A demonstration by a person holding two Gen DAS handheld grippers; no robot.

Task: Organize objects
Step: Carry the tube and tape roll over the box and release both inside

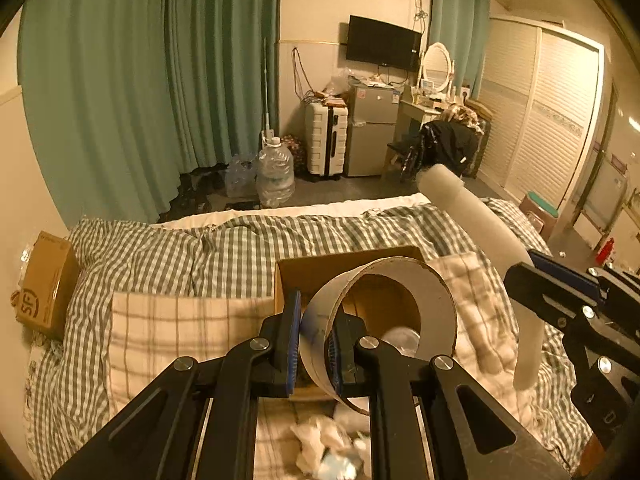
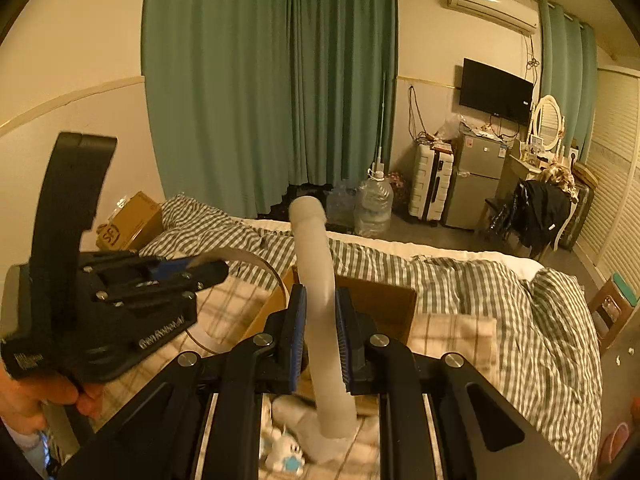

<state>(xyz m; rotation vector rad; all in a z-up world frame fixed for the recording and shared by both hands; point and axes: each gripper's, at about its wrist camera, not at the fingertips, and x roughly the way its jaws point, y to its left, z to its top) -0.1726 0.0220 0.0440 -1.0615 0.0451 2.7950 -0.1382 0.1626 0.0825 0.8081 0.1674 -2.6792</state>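
My left hand-held gripper (image 1: 313, 340) pinched the tape roll's (image 1: 380, 320) wall above the box (image 1: 352, 260) on the bed (image 1: 180, 248); my right hand-held gripper (image 2: 321, 336) clamped the foam tube (image 2: 316, 280). Lowering each squarely over the box seemed best.

Cardboard tape ring (image 1: 384, 320): wide, tilted, wall pinched, above open brown box (image 1: 348, 264). Pale foam tube (image 2: 320, 312): curved, roughly upright, clamped mid-length over the same box.
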